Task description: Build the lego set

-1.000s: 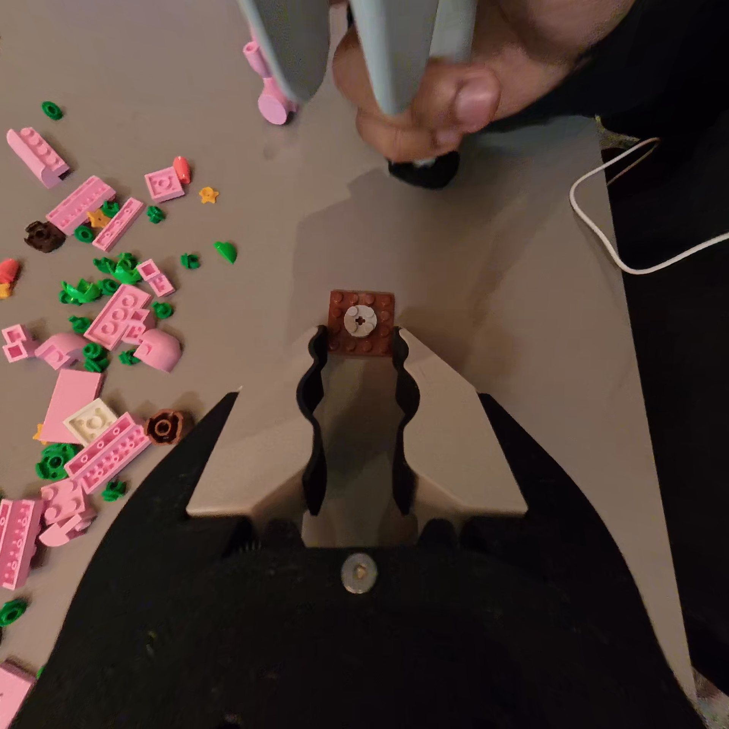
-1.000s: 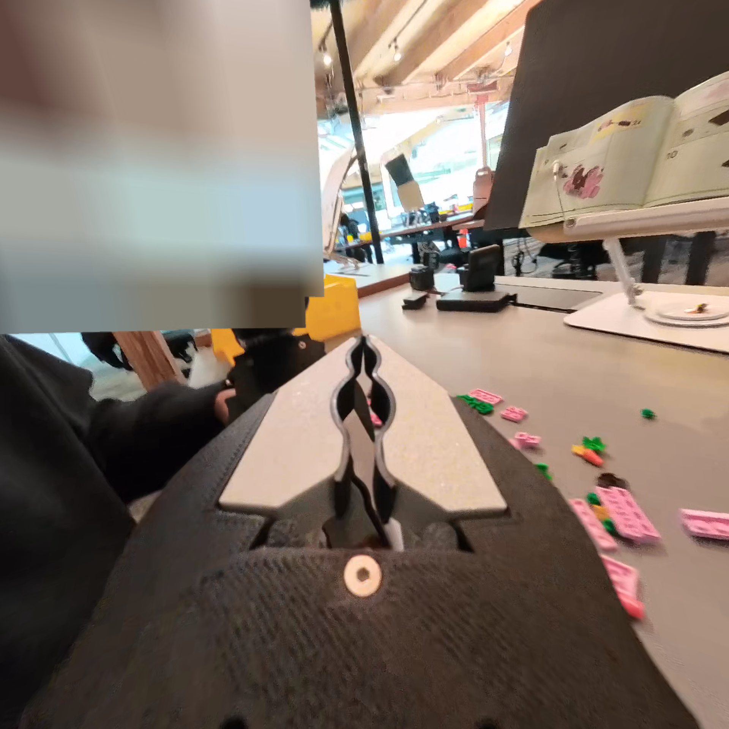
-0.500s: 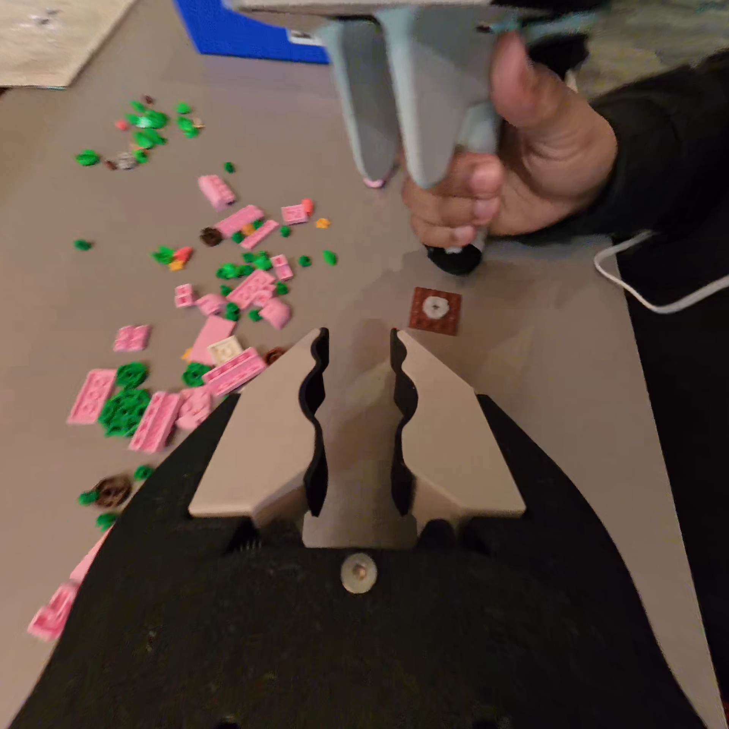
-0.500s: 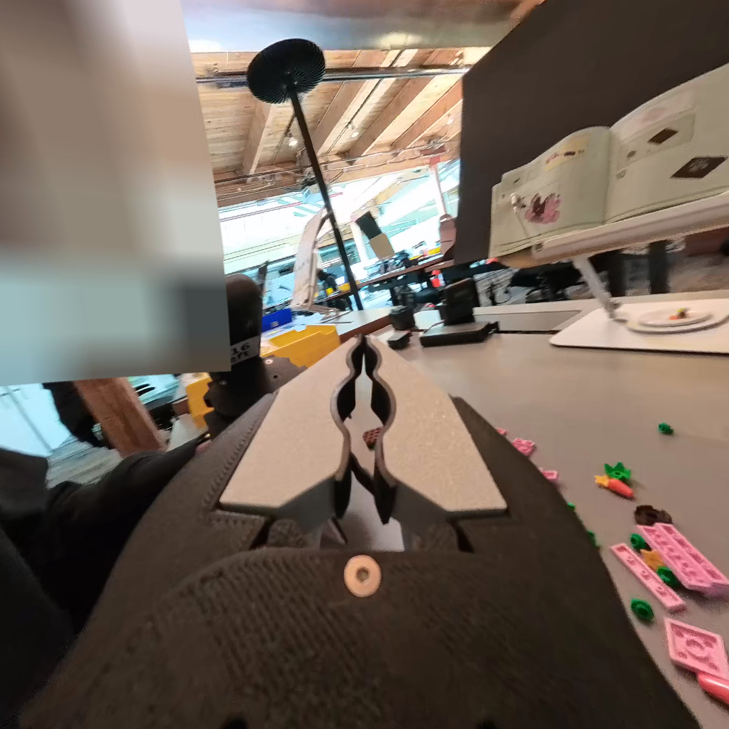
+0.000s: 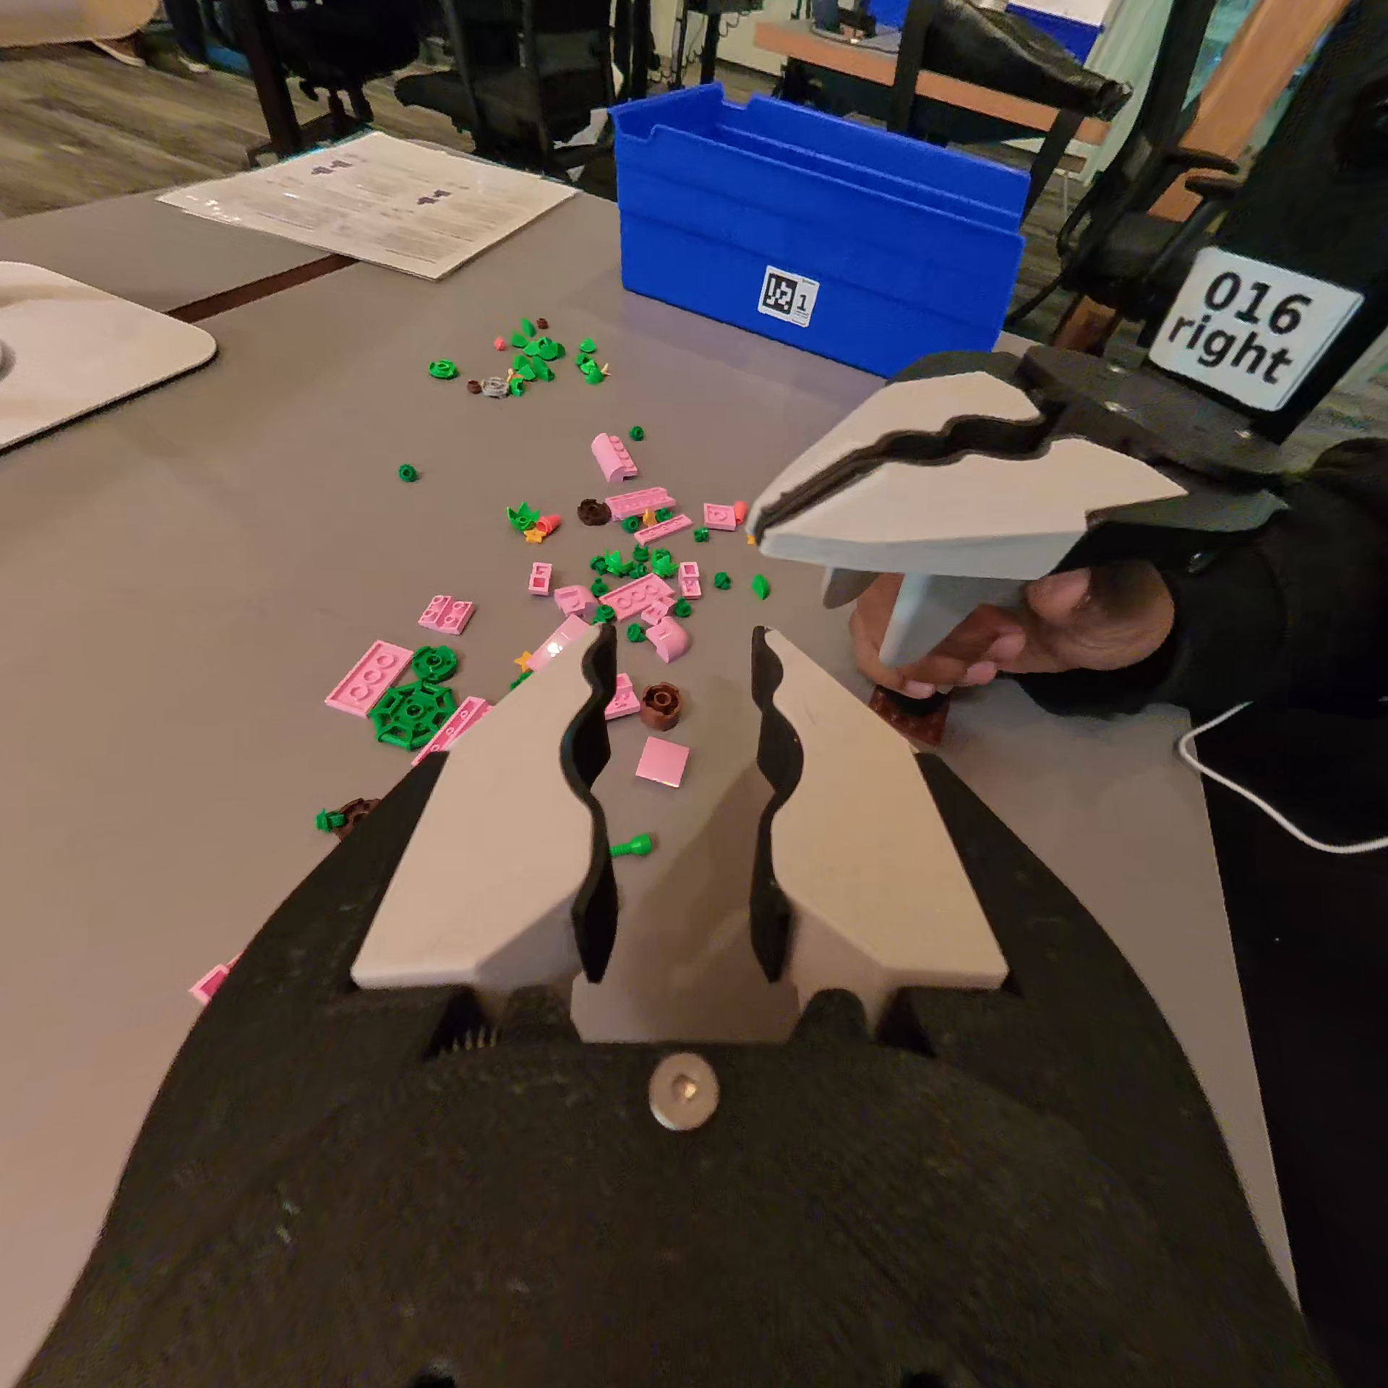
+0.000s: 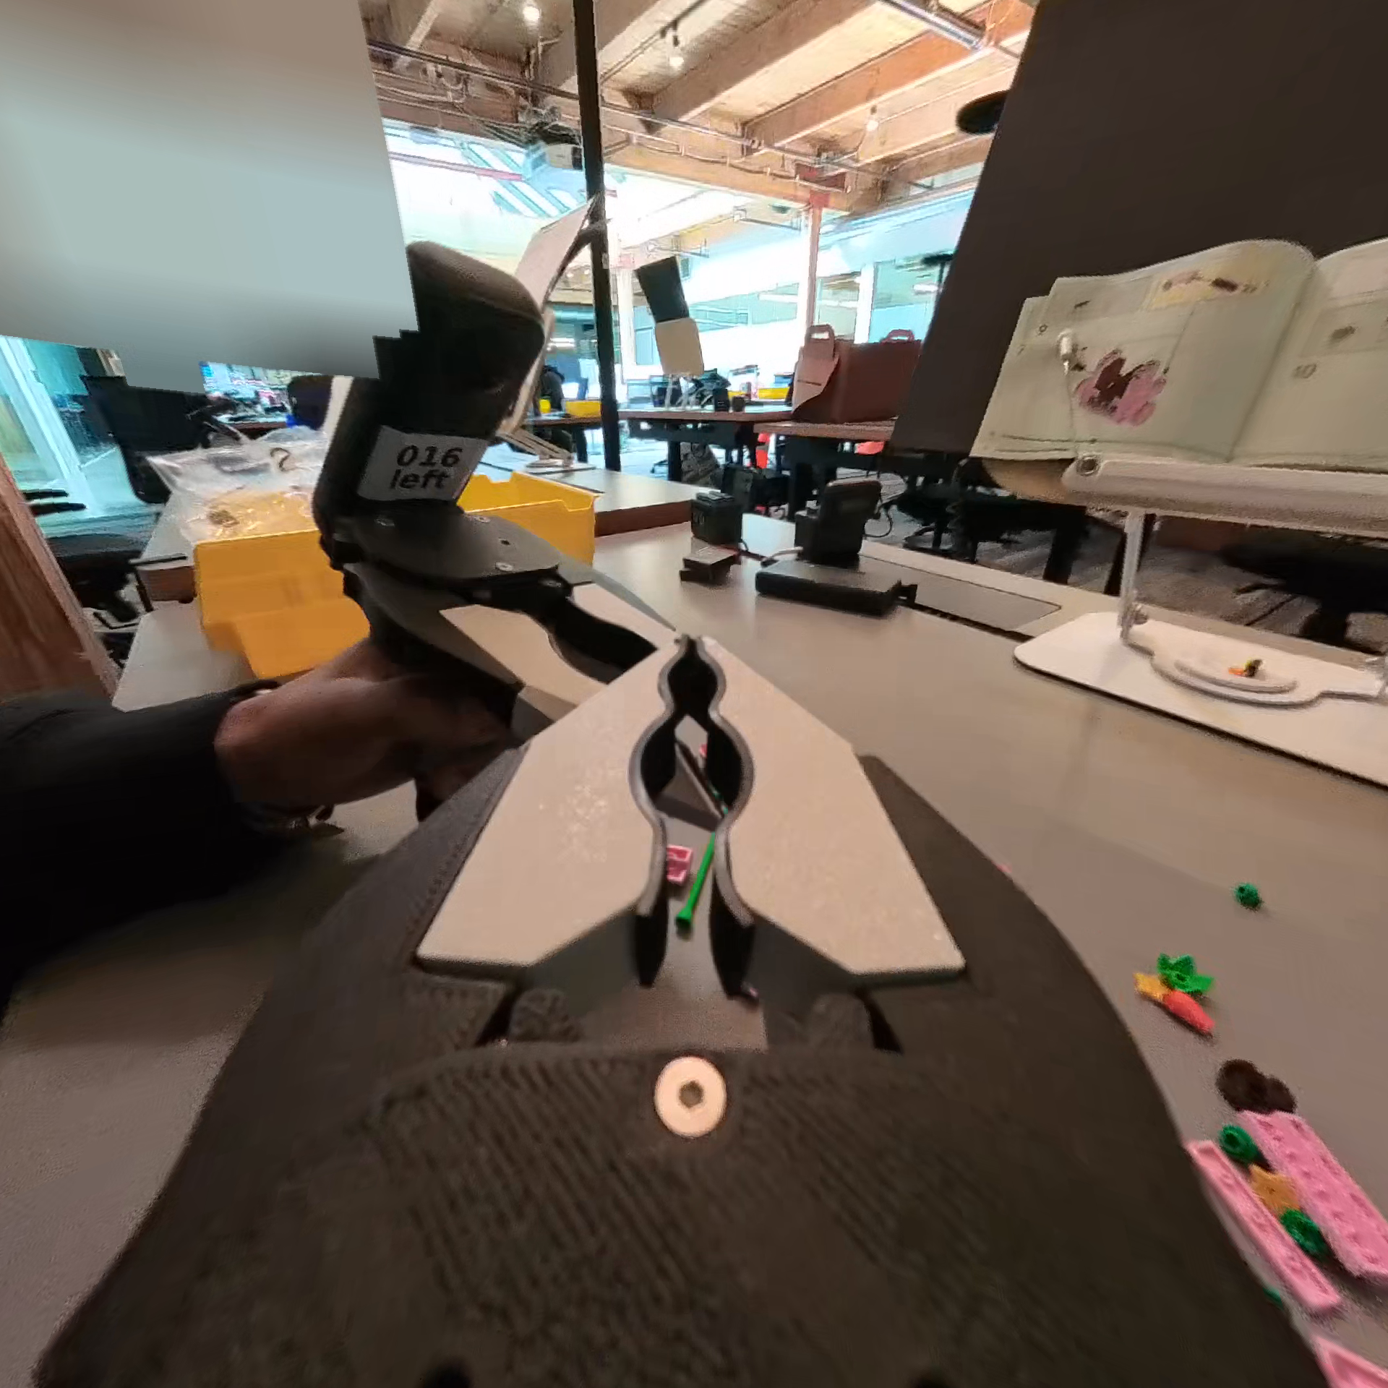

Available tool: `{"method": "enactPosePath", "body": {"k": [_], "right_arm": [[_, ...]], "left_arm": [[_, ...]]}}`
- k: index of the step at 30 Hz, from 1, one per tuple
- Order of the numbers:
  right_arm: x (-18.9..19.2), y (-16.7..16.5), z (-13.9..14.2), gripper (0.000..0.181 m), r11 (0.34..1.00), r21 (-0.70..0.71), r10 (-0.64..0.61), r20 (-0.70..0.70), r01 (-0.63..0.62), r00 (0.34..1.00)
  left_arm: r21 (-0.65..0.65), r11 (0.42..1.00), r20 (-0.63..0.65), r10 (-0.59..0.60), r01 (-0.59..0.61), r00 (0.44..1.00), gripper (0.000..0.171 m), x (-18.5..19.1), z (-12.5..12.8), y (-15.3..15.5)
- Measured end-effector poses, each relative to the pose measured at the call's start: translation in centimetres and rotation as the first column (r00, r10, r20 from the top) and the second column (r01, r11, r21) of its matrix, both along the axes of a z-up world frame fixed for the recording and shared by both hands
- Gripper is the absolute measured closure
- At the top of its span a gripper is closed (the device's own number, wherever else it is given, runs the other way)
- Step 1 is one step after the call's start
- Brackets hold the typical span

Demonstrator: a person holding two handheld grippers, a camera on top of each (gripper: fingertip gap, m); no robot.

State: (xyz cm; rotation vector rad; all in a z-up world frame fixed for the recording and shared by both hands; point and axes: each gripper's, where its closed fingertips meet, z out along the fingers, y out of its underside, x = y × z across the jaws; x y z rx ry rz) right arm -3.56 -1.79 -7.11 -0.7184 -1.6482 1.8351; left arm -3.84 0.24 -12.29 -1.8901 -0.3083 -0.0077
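Grey tabletop with loose lego pieces scattered mid-surface, mostly pink plates and small green bits. Left gripper hovers above the tabletop, fingers spread wide, nothing between them. Seen through the gap: flat pink square tile, brown round piece, small green pin. Green web-shaped piece lies left of the left finger, beside a pink plate.

Right gripper enters from the right, held by a hand in a dark sleeve; its fingers are pressed together at the tips. In the right wrist view the right gripper shows the same closed tips, with a thin green rod visible in the gap lower down; cannot tell if the rod is gripped or lies below. Brown square plate sits on the tabletop under the right hand, partly hidden by it.

Blue bin stands at the far edge, printed sheets to its left. Open instruction booklet rests on a white stand, right wrist view. Yellow bin behind the left gripper's hand. White cable runs off the right edge.
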Motion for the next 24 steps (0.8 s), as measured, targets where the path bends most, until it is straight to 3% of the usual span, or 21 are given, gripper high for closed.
{"method": "enactPosePath", "body": {"k": [5, 6, 9, 13, 17, 21, 24], "right_arm": [[0.4, 1.0, 3.9, 0.181, 0.996, -0.09, -0.028, -0.08, 0.021, 0.996], [0.4, 0.8, 3.7, 0.181, 0.997, -0.079, -0.027, -0.084, 0.02, 0.996], [-0.4, -0.3, -0.3, 0.181, 1.0, 0.026, -0.017, 0.008, 0.017, 1.0], [-0.1, 0.9, 2.6, 0.181, 0.999, -0.029, -0.038, -0.057, 0.036, 0.998], [0.6, 1.7, 2.8, 0.181, 0.999, -0.019, -0.046, -0.043, 0.045, 0.998], [3.0, 2.8, 0.7, 0.134, 0.985, 0.17, 0.009, -0.037, -0.003, 0.999], [4.9, 4.5, -2.3, 0.13, 0.943, 0.326, 0.04, 0.081, -0.064, 0.996]], "left_arm": [[0.009, 1.0, 0.01, 0.012, -0.012, 1.0, 0.137, -0.2, 0.1, -0.2], [0.012, 1.0, 0.015, 0.011, -0.011, 1.0, 0.137, -0.2, 0.1, -0.2], [0.015, 1.0, 0.011, 0.013, -0.013, 1.0, 0.137, -0.3, 0.2, -0.2], [0.006, 1.0, 0.009, 0.018, -0.018, 1.0, 0.137, -0.4, 0.0, -0.2], [-0.003, 1.0, 0.008, 0.019, -0.019, 1.0, 0.137, -0.4, -0.2, -0.2], [0.006, 1.0, 0.007, 0.008, -0.008, 1.0, 0.137, -0.2, -0.1, -0.1], [0.006, 1.0, 0.007, 0.0, 0.0, 1.0, 0.137, 0.0, -0.1, 0.0]]}}
